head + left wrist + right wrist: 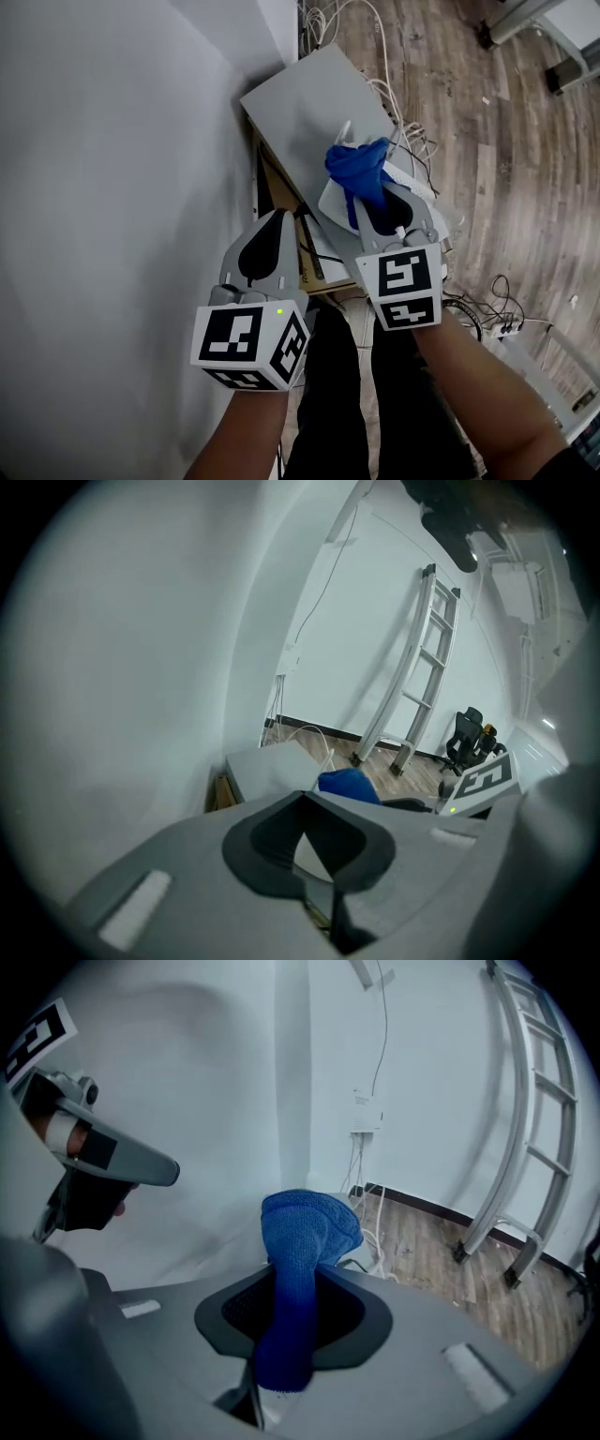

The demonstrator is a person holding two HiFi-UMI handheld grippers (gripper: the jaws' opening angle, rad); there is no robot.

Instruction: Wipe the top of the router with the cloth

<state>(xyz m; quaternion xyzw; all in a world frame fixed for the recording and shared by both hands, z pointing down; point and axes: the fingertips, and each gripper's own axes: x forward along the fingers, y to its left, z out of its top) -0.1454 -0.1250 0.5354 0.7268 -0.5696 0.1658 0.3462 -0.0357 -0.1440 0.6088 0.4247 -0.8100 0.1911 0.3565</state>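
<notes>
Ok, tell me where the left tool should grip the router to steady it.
Probably the router by its bare left edge, coming from the left: it lies flat on the gray box, so that thin edge suits the left tool, and the blue cloth in the right tool covers its middle.

Blue terry cloth; white flat plastic router; grey left gripper and right gripper, black-and-white square markers; brown wood-grain floor.

Grey-bodied left gripper and right gripper, black inner pads, white cubes with black square markers, black trousers
</notes>
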